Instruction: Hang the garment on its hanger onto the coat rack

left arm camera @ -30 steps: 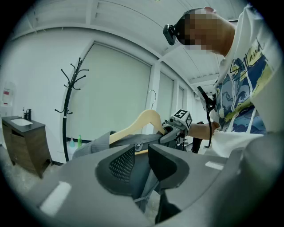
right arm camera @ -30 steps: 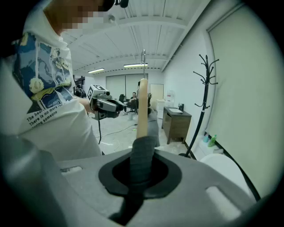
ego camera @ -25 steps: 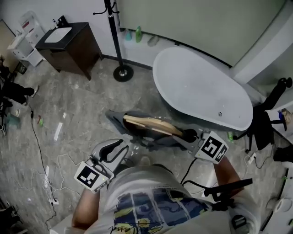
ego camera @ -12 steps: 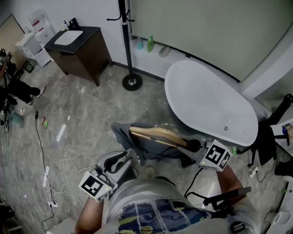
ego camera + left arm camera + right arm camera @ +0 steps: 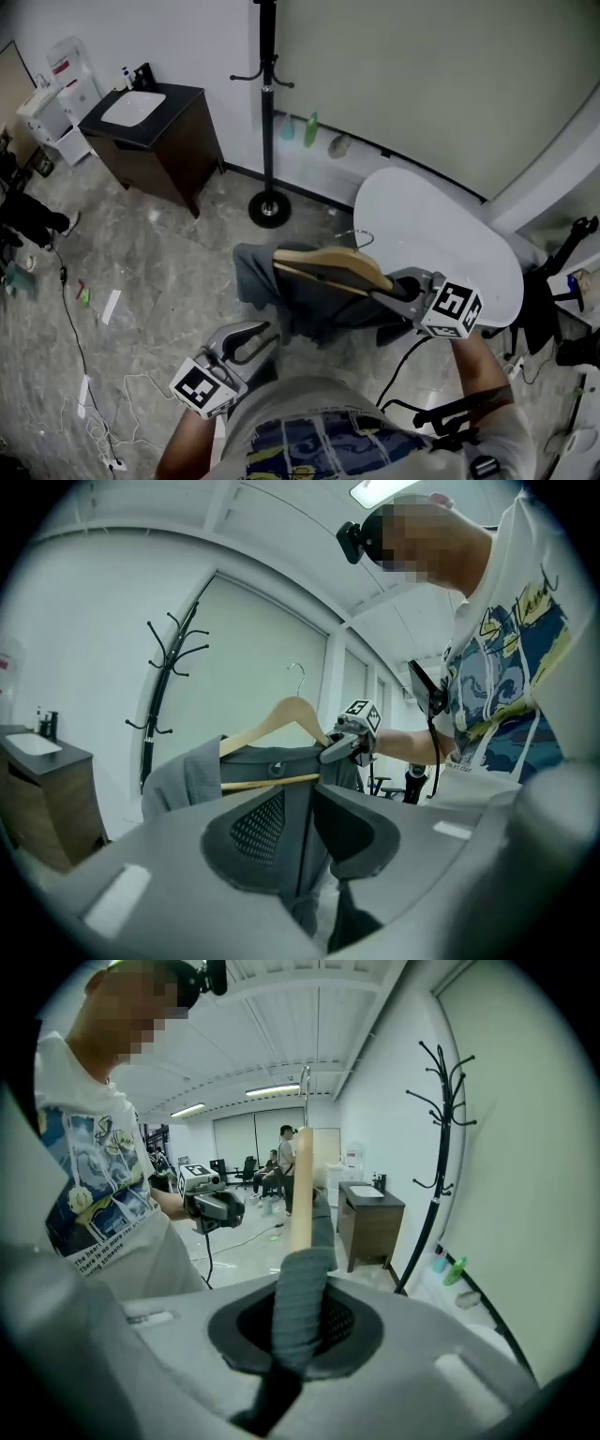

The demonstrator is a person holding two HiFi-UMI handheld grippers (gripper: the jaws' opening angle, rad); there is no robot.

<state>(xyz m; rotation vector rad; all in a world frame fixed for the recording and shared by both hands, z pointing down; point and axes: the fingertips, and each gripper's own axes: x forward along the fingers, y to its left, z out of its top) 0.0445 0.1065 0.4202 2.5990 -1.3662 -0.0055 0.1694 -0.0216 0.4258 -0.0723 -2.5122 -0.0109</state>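
Note:
A grey garment [image 5: 309, 302] hangs on a wooden hanger [image 5: 328, 267] with a metal hook [image 5: 361, 236]. My right gripper [image 5: 405, 286] is shut on the hanger's fabric-covered end [image 5: 300, 1297], and the wooden arm [image 5: 301, 1194] rises straight ahead of its jaws. My left gripper [image 5: 264, 331] is low at the garment's lower edge, with a strip of grey cloth [image 5: 300, 827] between its pads. The black coat rack [image 5: 267, 112] stands by the far wall, beyond the garment and apart from it. It also shows in the left gripper view [image 5: 164, 686] and the right gripper view [image 5: 441, 1147].
A white bathtub [image 5: 441, 244] lies right of the rack's round base [image 5: 269, 208]. A dark vanity with a sink [image 5: 150, 131] stands to the left. Bottles [image 5: 309, 129] line the wall, cables [image 5: 84, 394] trail over the floor, and people [image 5: 281, 1162] stand far off.
The view has drawn toward the coat rack, whose arms now show. The hanger, garment and both grippers have moved along with me; both grips look the same.

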